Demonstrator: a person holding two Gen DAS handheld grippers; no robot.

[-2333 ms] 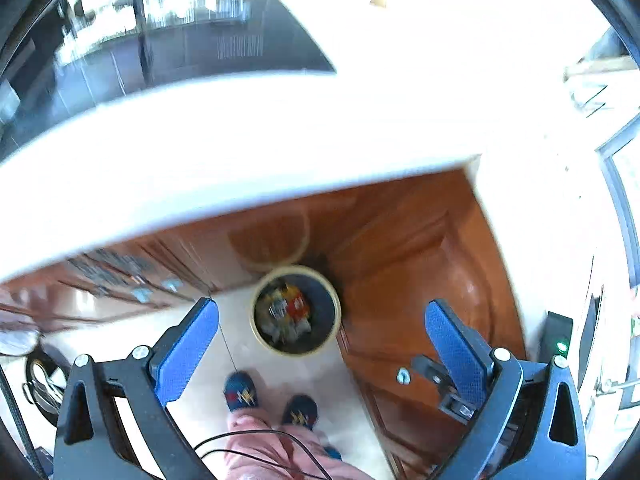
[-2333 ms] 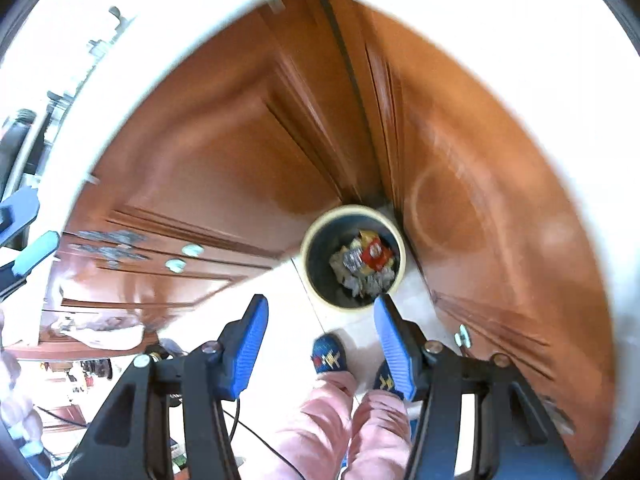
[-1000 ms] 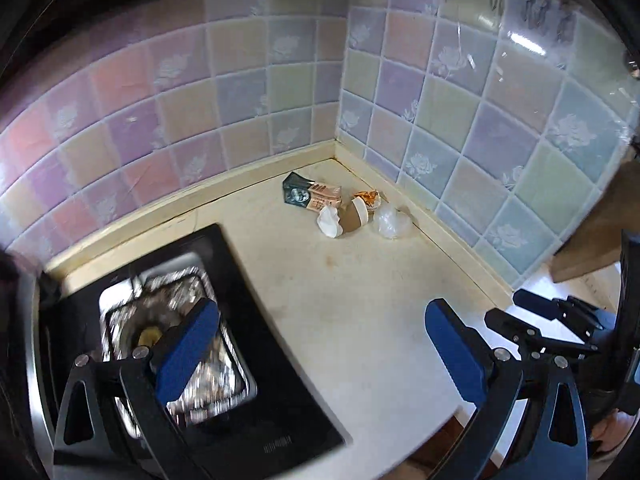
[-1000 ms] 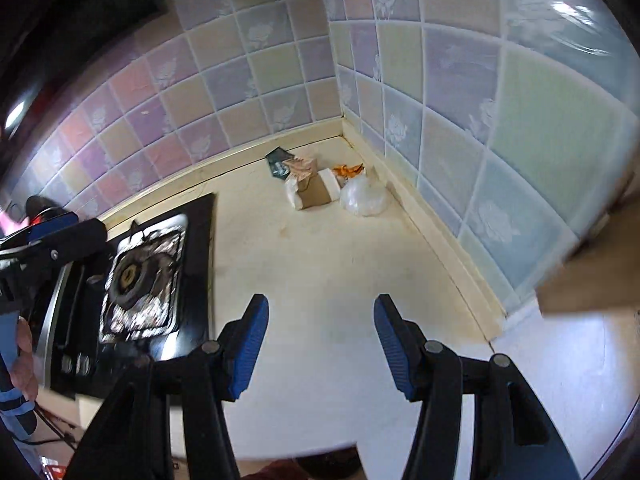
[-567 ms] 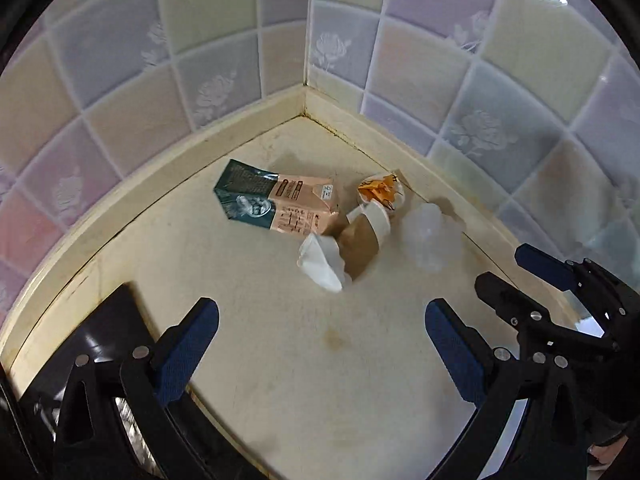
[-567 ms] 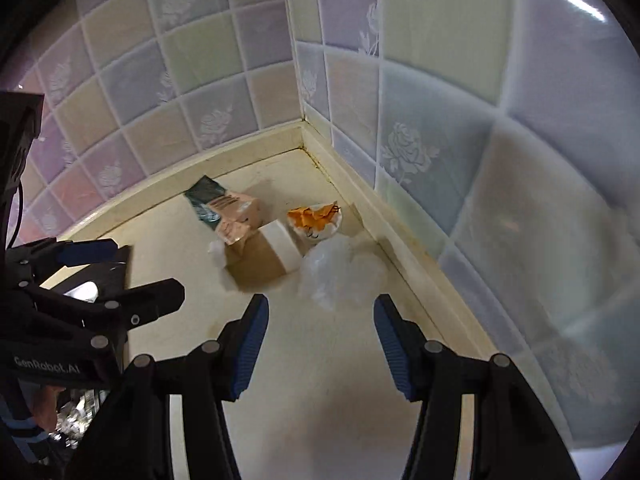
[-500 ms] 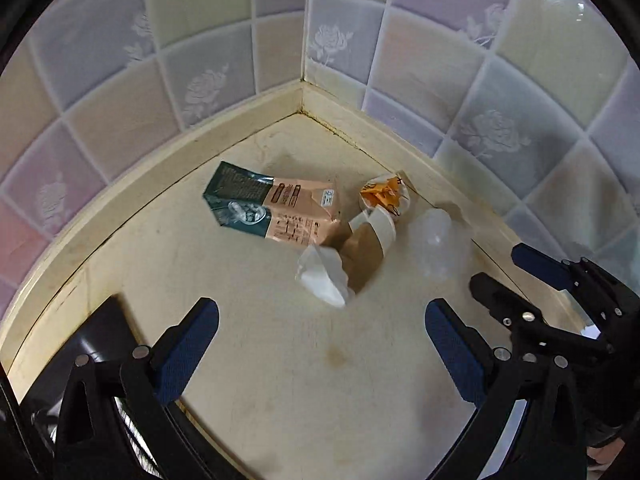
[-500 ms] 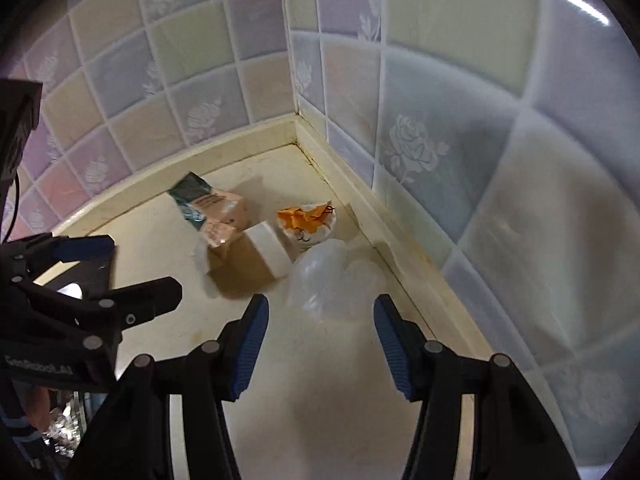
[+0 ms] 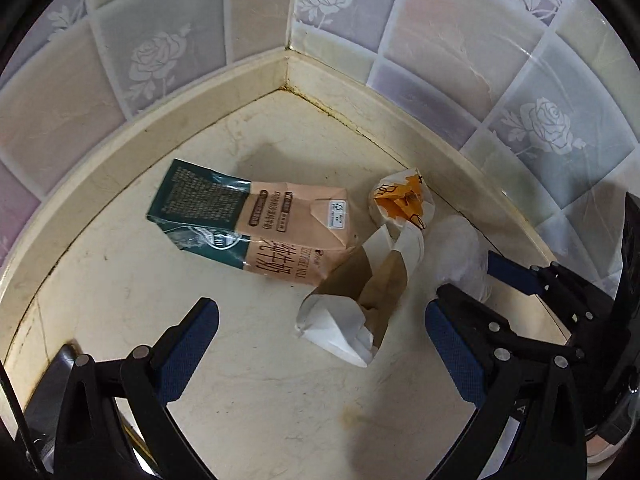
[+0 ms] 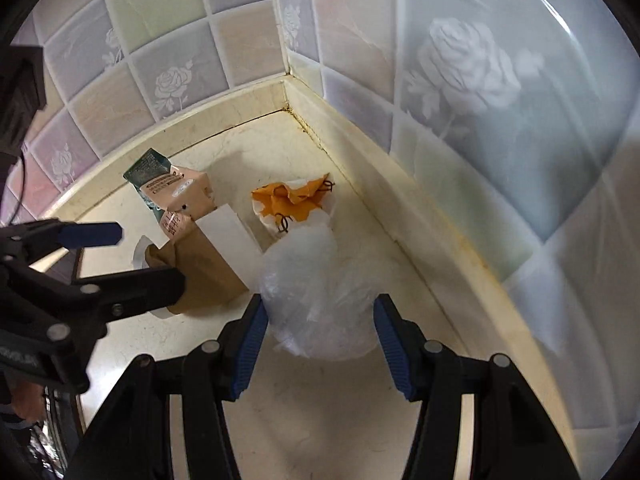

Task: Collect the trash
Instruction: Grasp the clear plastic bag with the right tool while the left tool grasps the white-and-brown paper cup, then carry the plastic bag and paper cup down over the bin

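Trash lies in the tiled corner of a cream countertop. A pink and green milk carton lies flat. A brown and white paper cup lies crushed beside it. An orange and white wrapper sits behind it. A clear plastic bag lies at the right. My left gripper is open just short of the paper cup. My right gripper is open with the plastic bag between its fingers, not clamped.
Tiled walls with rose prints close the corner at back and right, above a raised cream ledge. A black stove edge shows at lower left. My right gripper also shows in the left wrist view.
Both grippers moved forward and down toward the trash. The plastic bag now sits between my right fingers. The paper cup now lies just ahead of my left fingers.
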